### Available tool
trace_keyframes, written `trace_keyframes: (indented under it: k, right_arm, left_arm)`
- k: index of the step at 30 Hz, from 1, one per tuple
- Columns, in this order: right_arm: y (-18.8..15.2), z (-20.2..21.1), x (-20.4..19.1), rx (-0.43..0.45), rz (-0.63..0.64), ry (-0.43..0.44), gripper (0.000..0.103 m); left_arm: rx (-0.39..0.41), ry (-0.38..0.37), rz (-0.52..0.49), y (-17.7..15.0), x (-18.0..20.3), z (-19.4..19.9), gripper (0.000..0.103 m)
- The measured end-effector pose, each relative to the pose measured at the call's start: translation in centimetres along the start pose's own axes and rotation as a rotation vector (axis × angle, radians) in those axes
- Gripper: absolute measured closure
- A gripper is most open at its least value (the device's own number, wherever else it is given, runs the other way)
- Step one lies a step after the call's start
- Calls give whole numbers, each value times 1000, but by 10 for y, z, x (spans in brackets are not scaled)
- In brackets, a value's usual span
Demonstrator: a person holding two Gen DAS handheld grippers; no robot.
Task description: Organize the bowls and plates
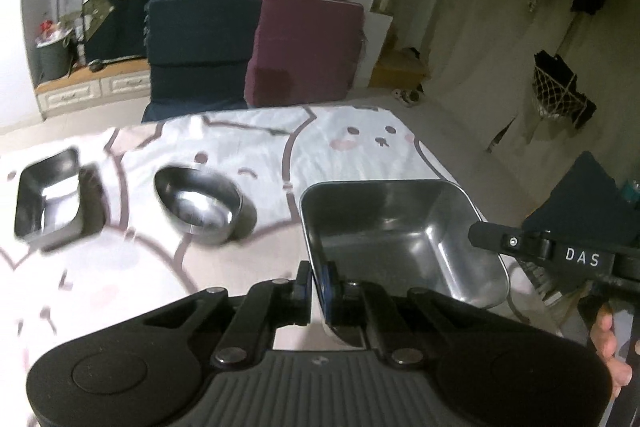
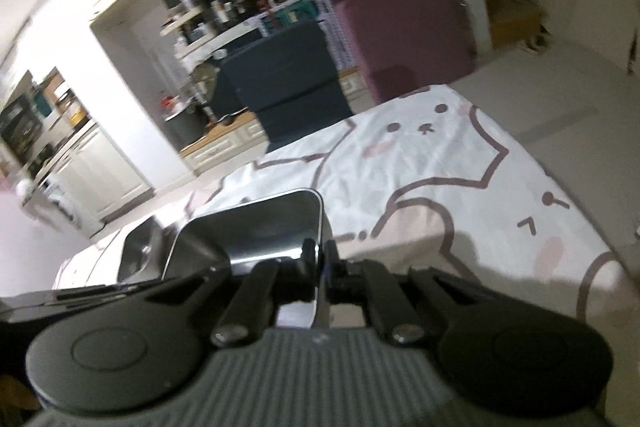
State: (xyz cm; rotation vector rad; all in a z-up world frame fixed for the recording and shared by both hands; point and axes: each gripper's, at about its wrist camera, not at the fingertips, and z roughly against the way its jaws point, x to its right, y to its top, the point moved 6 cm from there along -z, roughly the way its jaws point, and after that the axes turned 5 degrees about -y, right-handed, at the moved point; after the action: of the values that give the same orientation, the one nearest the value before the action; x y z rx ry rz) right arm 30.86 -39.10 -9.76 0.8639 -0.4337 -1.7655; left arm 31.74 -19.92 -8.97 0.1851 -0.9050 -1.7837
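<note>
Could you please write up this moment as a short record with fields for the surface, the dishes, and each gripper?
surface: cartoon-print cloth
left gripper: shut on rim of a square steel tray
right gripper: shut on rim of another square tray
resting on cloth: round bowl, small square dish

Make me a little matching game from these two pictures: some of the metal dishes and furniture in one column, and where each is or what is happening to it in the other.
Things:
1. large square metal dish
2. round metal bowl
3. small square metal dish
4. maroon cushion seat

States:
A. on the floor beyond the cloth
B. clamped at its rim by the left gripper
C. resting mid-cloth, untouched
D. resting at the cloth's far left

Pairs: 1-B, 2-C, 3-D, 4-A
</note>
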Motion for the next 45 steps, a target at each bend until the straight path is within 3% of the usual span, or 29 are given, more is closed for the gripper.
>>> trace_keyframes:
  k: [7, 16, 24, 45]
  right_arm:
    - [-31, 22, -4, -54, 85, 9, 98]
    - [-66, 24, 5, -169, 168, -45, 99]
    - [-81, 3, 0, -244, 218, -113, 99]
    - [-87, -5, 2, -280, 247, -140, 98]
  left_arm:
    - [-28, -11, 76, -48, 2, 16, 97]
    - [-115, -28, 188, -97, 0, -5, 96]
    - [-170, 2, 205, -109, -9, -28, 97]
    - [-221, 25, 124, -120, -2, -44, 96]
